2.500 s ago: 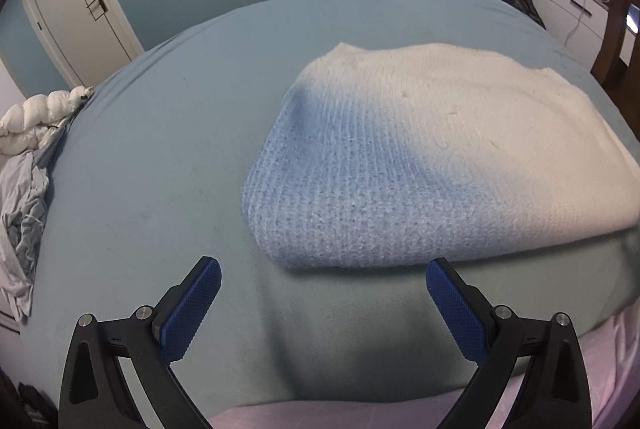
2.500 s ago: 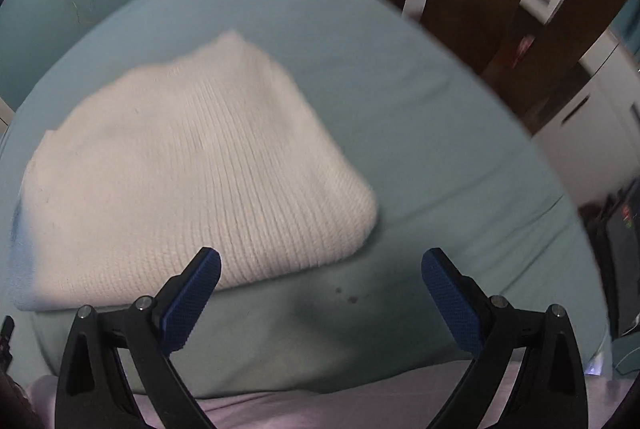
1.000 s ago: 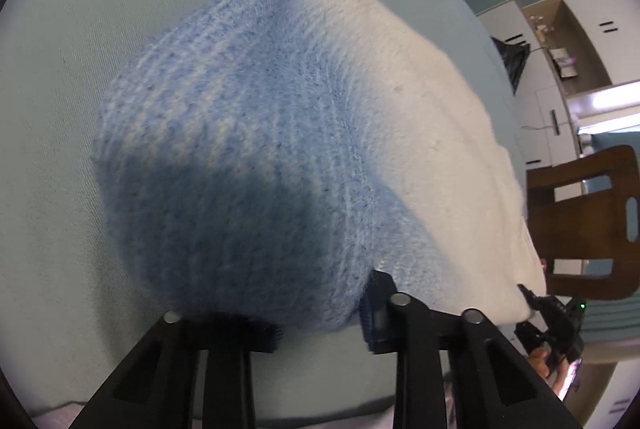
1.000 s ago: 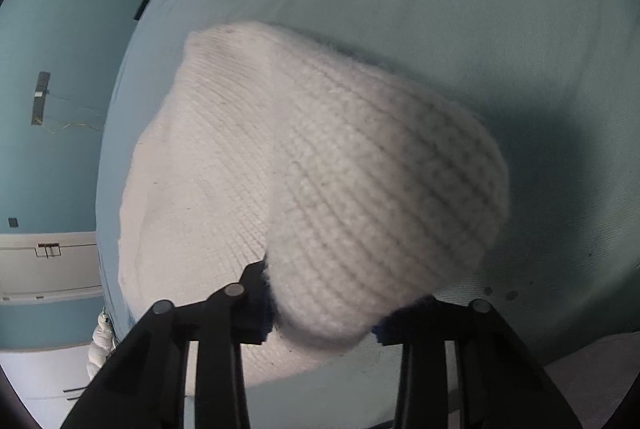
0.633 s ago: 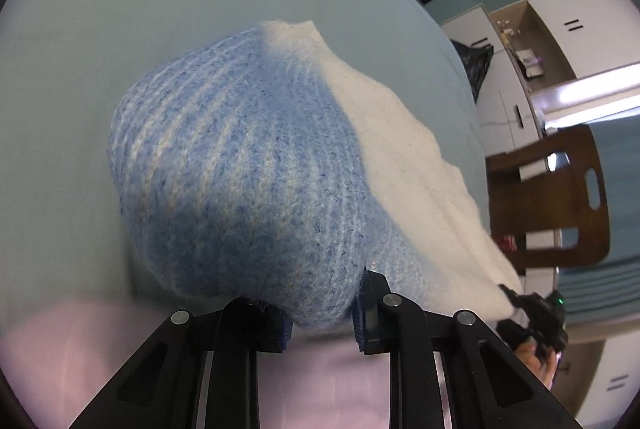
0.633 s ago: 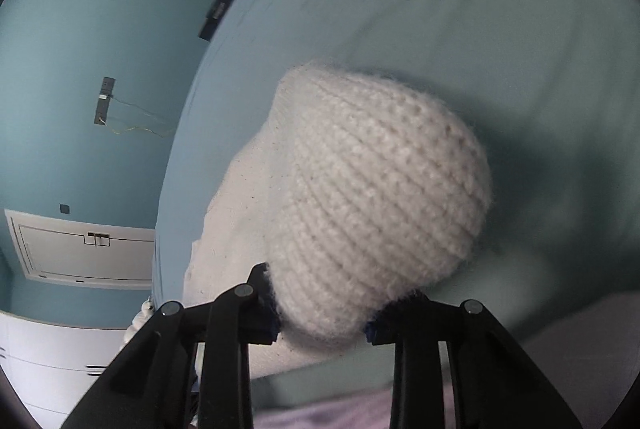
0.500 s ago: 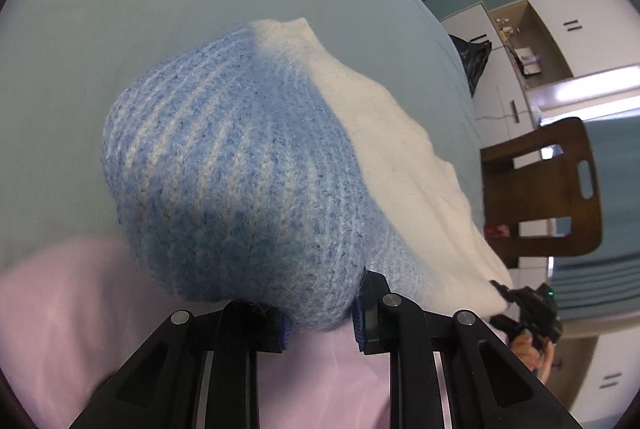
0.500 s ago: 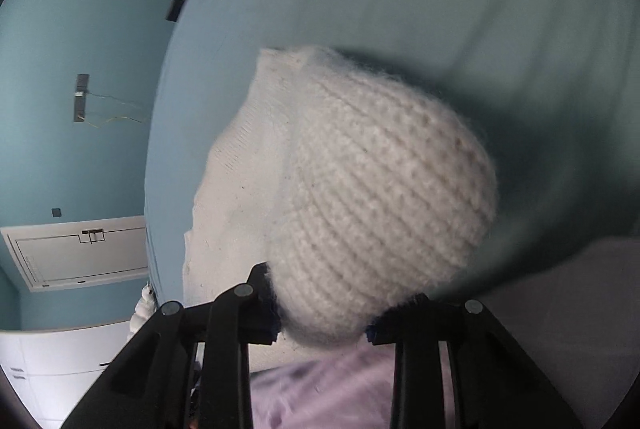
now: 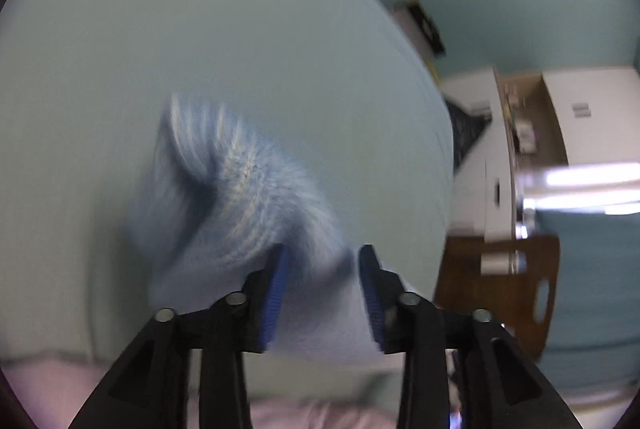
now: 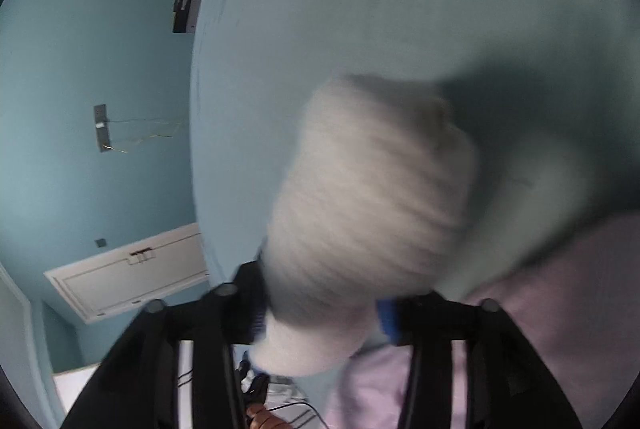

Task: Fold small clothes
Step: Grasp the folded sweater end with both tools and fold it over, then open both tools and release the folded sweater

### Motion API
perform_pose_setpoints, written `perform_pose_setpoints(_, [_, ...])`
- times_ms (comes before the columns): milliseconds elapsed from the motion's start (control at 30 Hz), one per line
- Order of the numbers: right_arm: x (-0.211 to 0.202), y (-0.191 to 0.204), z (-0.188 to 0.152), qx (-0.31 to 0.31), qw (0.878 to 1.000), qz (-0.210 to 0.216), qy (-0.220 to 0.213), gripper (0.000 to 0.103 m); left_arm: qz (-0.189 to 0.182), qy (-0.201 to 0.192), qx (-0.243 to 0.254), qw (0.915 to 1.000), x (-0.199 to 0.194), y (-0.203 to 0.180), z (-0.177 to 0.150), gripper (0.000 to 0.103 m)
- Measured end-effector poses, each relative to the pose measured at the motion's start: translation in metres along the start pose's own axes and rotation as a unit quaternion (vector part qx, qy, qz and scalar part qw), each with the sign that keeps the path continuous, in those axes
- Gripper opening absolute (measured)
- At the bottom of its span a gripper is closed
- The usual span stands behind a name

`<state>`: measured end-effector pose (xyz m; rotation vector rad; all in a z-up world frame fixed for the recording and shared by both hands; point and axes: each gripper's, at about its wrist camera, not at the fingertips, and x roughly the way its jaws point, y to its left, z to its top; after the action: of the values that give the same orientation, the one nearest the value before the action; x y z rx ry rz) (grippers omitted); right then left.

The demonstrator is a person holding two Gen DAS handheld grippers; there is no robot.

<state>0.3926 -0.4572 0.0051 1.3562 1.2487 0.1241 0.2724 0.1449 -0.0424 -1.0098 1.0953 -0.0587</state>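
A knitted garment, blue at one end and cream at the other, is lifted off the teal bed. In the left wrist view my left gripper [image 9: 322,293] is shut on its blue end [image 9: 236,213], which bulges ahead of the fingers; the frame is motion-blurred. In the right wrist view my right gripper [image 10: 322,317] is shut on the cream end [image 10: 372,197], which hangs bunched in front of the fingers and hides the pads.
The teal bed sheet [image 9: 200,29] fills both views, with a pink layer [image 10: 552,309] at its near edge. A wooden chair [image 9: 500,293] and white cabinets [image 9: 560,133] stand to the right. A teal wall and white door [image 10: 128,269] show on the left.
Both grippers came down on the folded garment's near corners, shut on them and lifted. Since half a second ago the garment has been swung up and away fast, blurring both views.
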Motion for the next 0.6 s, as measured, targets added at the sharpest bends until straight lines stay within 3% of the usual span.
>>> perform_pose_setpoints(33, [0.012, 0.01, 0.013, -0.005, 1.0, 0.022, -0.001, 0.079, 0.027, -0.021, 0.016, 0.9993, 0.001, -0.002, 0.007, 0.071])
perform_pose_setpoints(67, [0.016, 0.017, 0.026, -0.022, 0.999, 0.033, -0.002, 0.082, 0.043, -0.031, 0.025, 0.9983, 0.002, -0.003, 0.007, 0.09])
perform_pose_setpoints(133, [0.017, 0.023, 0.035, -0.076, 0.997, 0.02, -0.02, 0.083, 0.087, -0.066, 0.055, 0.9925, 0.002, 0.005, 0.0, 0.101])
perform_pose_setpoints(200, [0.023, 0.023, 0.034, -0.124, 0.99, -0.022, -0.056, 0.086, 0.108, -0.066, 0.08, 0.9887, 0.01, 0.014, -0.008, 0.102])
perform_pose_setpoints(300, [0.038, 0.004, 0.044, -0.186, 0.968, -0.123, -0.111, 0.088, 0.156, -0.04, 0.107, 0.9811, 0.028, 0.041, -0.021, 0.102])
perform_pose_setpoints(367, [0.06, -0.017, 0.049, -0.207, 0.96, -0.155, -0.104, 0.087, 0.18, -0.031, 0.128, 0.9749, 0.043, 0.055, -0.034, 0.102])
perform_pose_setpoints(467, [0.083, -0.041, 0.052, -0.231, 0.957, -0.164, -0.068, 0.084, 0.185, -0.046, 0.15, 0.9701, 0.046, 0.071, -0.05, 0.102])
perform_pose_setpoints(500, [0.09, -0.042, 0.05, -0.249, 0.953, -0.163, -0.058, 0.079, 0.177, -0.059, 0.155, 0.97, 0.044, 0.074, -0.056, 0.102])
perform_pose_setpoints(533, [0.095, -0.039, 0.048, -0.268, 0.948, -0.163, -0.049, 0.065, 0.17, -0.075, 0.161, 0.9693, 0.041, 0.077, -0.06, 0.102])
perform_pose_setpoints(600, [0.112, -0.03, 0.047, -0.303, 0.937, -0.168, -0.041, 0.059, 0.174, -0.09, 0.174, 0.9651, 0.04, 0.077, -0.065, 0.102])
